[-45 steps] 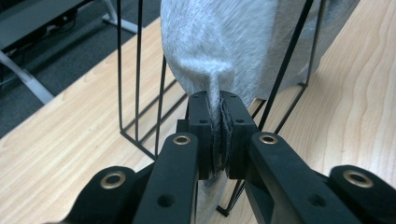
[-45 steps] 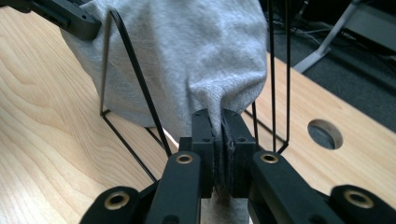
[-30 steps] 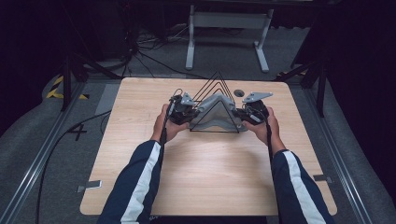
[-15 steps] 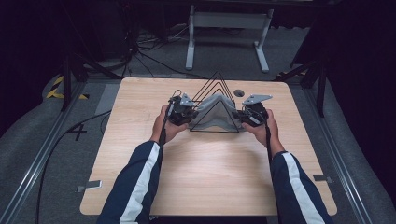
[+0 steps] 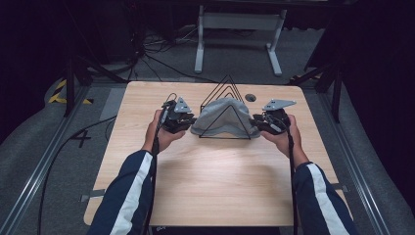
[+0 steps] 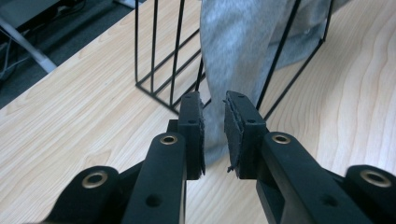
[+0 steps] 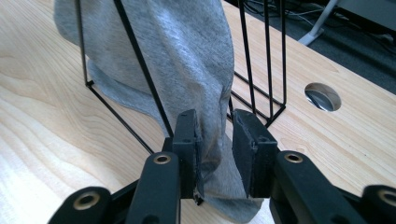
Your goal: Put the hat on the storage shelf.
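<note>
Grey cloth [image 5: 222,117] hangs over a black wire rack [image 5: 226,110] of triangular frames that stands toward the far middle of the wooden bench [image 5: 215,181], with its lower edges spreading onto the wood on both sides of the rack. Both forearms, in dark sleeves with a white stripe, reach forward from the near edge, and each hand holds its tool level with the rack's base, the two pointing inward at each other from opposite sides. The left claw [image 5: 188,122] sits at the cloth's left edge; in the left gripper view its jaws [image 6: 214,128] stand a little apart, with the hem of the fabric lying in the narrow gap between them, so it is not pressed tight. The right claw [image 5: 255,123] sits at the cloth's right edge; in the right gripper view its jaws [image 7: 215,149] are also parted, the fabric [image 7: 187,60] touching the left pad while a gap shows beside the right pad. From close up the cloth [image 6: 243,51] looks like soft, slightly fuzzy knit, folded into long vertical creases where it passes behind the thin black rods, with one flap pooling flat on the bench. A round hole [image 7: 322,96] is cut in the benchtop just beyond the rack.
</note>
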Available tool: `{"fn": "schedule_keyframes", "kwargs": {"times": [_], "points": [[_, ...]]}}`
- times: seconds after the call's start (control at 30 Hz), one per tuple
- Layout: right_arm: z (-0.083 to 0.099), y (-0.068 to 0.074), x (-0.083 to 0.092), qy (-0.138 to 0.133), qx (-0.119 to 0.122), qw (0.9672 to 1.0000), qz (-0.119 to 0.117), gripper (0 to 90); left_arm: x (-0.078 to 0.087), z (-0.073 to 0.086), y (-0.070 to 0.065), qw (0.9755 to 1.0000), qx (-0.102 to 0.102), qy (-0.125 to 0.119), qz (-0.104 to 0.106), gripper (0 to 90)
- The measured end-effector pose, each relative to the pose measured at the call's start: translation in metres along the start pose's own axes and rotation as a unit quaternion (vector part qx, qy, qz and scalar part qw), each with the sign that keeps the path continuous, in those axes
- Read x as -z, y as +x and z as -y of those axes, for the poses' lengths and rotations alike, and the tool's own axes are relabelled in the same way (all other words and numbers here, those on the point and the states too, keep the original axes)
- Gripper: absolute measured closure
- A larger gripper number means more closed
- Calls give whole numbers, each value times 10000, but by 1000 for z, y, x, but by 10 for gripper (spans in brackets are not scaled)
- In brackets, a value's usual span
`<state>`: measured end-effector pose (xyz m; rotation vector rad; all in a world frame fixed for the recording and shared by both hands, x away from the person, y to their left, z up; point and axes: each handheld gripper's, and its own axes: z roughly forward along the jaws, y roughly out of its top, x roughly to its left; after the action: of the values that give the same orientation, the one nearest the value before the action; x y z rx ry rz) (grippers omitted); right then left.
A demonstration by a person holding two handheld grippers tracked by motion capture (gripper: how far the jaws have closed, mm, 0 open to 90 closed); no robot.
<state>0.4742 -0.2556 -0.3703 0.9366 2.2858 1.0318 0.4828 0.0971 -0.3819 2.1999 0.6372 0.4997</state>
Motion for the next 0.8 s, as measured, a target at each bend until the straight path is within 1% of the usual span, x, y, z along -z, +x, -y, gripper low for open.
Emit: {"fn": "schedule_keyframes", "kwargs": {"times": [0.03,0.07,0.1,0.13,0.2,0.23,0.33,0.37,0.4,0.47,0.6,0.63,0.7,0.73,0.8], "points": [[0,0,2,-6,26,10000,17,710,0,0,0,10000,0,0,0,766],[1,0,4,9,26,10000,20,707,5,3,-1,10000,-41,27,1,765],[1,0,6,36,35,10000,28,707,7,4,0,10000,-70,43,7,765],[1,0,6,36,35,10000,28,707,7,4,0,10000,-70,43,7,762],[2,1,10,54,83,9999,44,704,12,8,0,10000,-60,36,24,761],[3,1,12,25,77,10000,28,703,15,10,0,9999,-113,64,3,761],[6,0,18,37,75,9999,65,695,21,15,-1,9998,-140,141,11,751],[7,0,20,34,83,9999,84,694,23,17,-2,9998,-124,130,-6,751],[9,0,22,44,69,9999,70,694,25,19,-1,9997,-179,184,-27,746],[12,0,25,63,88,9999,92,690,30,22,-1,9994,-229,262,-18,737],[17,-1,32,89,107,9998,112,668,37,29,-3,9991,-280,321,-40,719],[19,-1,34,77,131,9998,128,662,39,31,-3,9988,-330,357,-39,713],[23,-2,41,75,129,9998,138,633,45,37,-5,9983,-379,435,9,693],[23,-2,41,75,129,9998,138,633,45,37,-5,9983,-379,435,9,684],[28,-1,46,119,176,9997,141,615,49,44,-8,9980,-435,454,43,670]]}}
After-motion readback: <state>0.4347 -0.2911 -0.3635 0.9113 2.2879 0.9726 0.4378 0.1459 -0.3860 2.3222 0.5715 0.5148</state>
